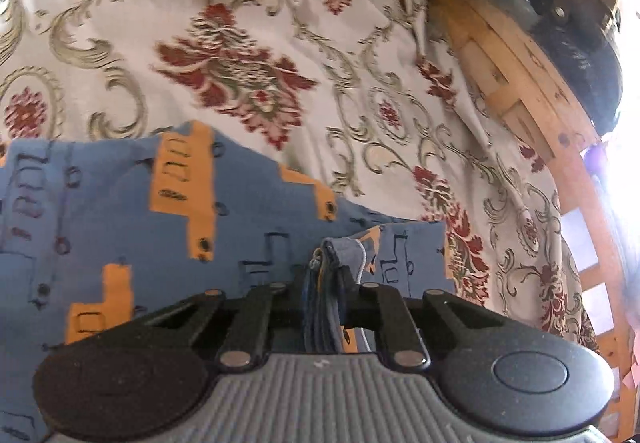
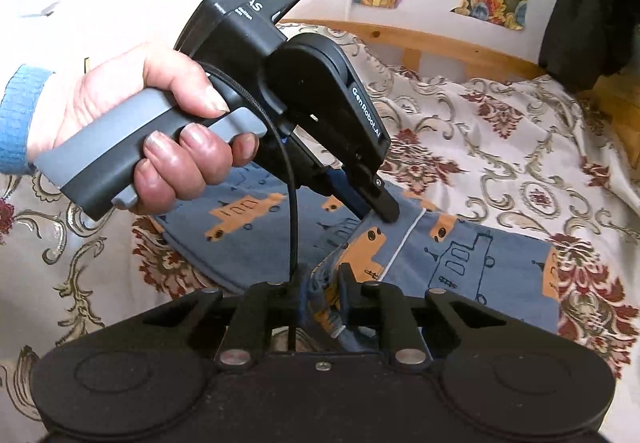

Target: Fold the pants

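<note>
Left tongs pinching bunched pants, right tongs clamped on pants hem, floral bedspread beneath

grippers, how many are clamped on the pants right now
2. The left gripper pinches a bunched edge of the pants; the right gripper pinches another edge nearby, beside the left gripper.

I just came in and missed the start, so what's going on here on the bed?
A person is folding blue pants on a floral bedspread, using a handheld gripper in each hand. The left gripper is shut on a bunched edge of the pants. The right gripper is also shut on the fabric, close to the left one. The left hand shows on its gripper's handle. Part of the pants lies flat; the fold is not finished.
</note>
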`<action>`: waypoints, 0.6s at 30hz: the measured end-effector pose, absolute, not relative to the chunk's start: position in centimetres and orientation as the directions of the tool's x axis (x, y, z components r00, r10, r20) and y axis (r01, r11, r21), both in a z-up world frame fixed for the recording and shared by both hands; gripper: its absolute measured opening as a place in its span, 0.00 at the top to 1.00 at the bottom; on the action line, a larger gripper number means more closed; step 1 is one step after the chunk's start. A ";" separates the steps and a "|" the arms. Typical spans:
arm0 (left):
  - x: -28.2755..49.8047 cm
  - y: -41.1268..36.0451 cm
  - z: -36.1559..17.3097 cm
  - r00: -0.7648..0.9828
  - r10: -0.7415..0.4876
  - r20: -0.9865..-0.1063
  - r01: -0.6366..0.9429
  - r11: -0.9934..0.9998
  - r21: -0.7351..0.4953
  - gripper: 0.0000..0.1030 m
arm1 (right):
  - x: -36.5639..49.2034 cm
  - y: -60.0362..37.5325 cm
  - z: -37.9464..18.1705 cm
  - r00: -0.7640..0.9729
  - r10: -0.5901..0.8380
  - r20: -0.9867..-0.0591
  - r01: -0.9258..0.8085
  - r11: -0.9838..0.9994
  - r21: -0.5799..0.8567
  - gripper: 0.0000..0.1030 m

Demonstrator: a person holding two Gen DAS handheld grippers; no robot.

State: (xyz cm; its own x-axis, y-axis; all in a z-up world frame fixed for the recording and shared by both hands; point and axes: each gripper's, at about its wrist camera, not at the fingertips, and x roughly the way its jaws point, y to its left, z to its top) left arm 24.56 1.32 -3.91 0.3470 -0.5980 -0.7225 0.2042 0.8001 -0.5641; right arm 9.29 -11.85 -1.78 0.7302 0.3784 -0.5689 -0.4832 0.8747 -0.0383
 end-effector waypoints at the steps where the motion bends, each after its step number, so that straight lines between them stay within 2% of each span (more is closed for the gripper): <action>1: 24.5 1.7 -4.0 0.348 -0.598 -0.722 0.197 0.800 -0.567 0.86 | 9.3 -11.7 -1.8 0.727 0.381 -0.571 -0.486 0.873 -0.036 0.85; 18: 23.7 8.2 -2.9 0.419 -0.498 -0.759 0.151 0.863 -0.483 0.86 | 10.1 -8.9 -1.7 0.660 0.482 -0.577 -0.582 0.813 0.013 0.85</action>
